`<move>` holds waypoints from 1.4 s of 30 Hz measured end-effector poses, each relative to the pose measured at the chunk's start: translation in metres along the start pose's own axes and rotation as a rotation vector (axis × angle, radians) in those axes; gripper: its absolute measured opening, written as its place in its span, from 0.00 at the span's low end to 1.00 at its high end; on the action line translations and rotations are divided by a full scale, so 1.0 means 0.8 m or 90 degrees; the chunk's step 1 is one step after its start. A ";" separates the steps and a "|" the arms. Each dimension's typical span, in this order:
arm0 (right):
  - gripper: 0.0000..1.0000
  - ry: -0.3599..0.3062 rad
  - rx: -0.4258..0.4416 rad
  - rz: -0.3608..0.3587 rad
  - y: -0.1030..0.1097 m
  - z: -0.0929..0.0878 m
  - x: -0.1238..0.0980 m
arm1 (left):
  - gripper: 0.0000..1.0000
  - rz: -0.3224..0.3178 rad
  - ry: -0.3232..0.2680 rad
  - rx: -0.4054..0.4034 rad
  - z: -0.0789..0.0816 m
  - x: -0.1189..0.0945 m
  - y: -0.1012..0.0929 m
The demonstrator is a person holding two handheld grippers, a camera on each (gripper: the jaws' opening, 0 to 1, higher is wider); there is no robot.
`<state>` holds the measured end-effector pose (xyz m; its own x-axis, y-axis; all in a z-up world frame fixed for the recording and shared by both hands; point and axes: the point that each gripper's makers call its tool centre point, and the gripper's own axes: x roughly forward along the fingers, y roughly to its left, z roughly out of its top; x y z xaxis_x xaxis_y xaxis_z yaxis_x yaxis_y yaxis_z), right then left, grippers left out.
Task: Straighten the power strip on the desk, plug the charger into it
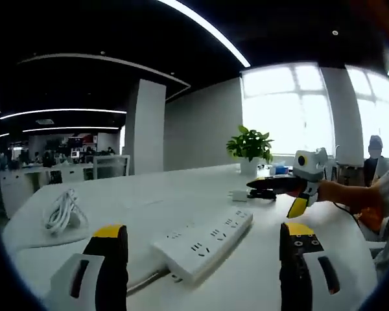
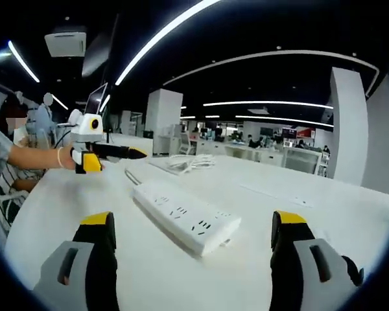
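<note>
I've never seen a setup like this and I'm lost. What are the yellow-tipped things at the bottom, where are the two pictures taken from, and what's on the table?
No robot here: a person holds a two-jaw claw in each hand, and each claw carries a fisheye camera looking along its jaws. The left gripper view shows the left claw, open and empty; the right gripper view shows the right claw, also open and empty. On the white desk lie a white power strip, a small white charger, a coiled white cable and a potted plant. Each claw also appears in the other's view. Nothing is held.
</note>
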<state>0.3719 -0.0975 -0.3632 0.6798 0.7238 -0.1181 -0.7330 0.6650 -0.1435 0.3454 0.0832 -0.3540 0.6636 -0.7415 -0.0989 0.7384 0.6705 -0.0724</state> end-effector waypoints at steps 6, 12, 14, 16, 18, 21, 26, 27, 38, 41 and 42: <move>1.00 -0.012 0.047 -0.003 0.000 0.017 -0.012 | 0.99 0.000 -0.040 -0.007 0.020 -0.013 -0.009; 1.00 -0.041 0.078 -0.004 -0.002 0.035 -0.020 | 0.99 0.000 -0.042 0.018 0.027 -0.023 -0.019; 1.00 -0.049 0.079 -0.002 0.000 0.041 -0.023 | 0.99 0.007 -0.032 0.033 0.025 -0.026 -0.022; 1.00 -0.052 0.074 -0.001 0.003 0.046 -0.024 | 0.99 0.003 -0.028 0.040 0.024 -0.029 -0.027; 1.00 -0.052 0.065 0.000 0.008 0.050 -0.026 | 0.99 0.003 -0.024 0.039 0.023 -0.032 -0.032; 1.00 -0.045 0.052 0.003 0.016 0.054 -0.029 | 0.99 0.005 -0.017 0.050 0.023 -0.036 -0.038; 1.00 -0.026 0.024 0.013 0.033 0.054 -0.036 | 0.99 0.011 -0.015 0.058 0.027 -0.044 -0.045; 1.00 -0.024 0.022 0.016 0.036 0.054 -0.037 | 0.99 0.010 -0.021 0.053 0.030 -0.045 -0.047; 1.00 -0.015 -0.017 0.024 0.055 0.056 -0.056 | 0.99 0.021 -0.015 0.029 0.030 -0.054 -0.051; 1.00 -0.016 -0.021 0.023 0.056 0.056 -0.063 | 0.99 0.020 -0.019 0.027 0.029 -0.058 -0.053; 1.00 -0.016 -0.022 0.022 0.056 0.056 -0.065 | 0.99 0.021 -0.020 0.026 0.029 -0.059 -0.053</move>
<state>0.3024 -0.0969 -0.3195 0.6528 0.7511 -0.0982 -0.7544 0.6330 -0.1735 0.2856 0.0892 -0.3234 0.6903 -0.7202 -0.0692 0.7203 0.6931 -0.0288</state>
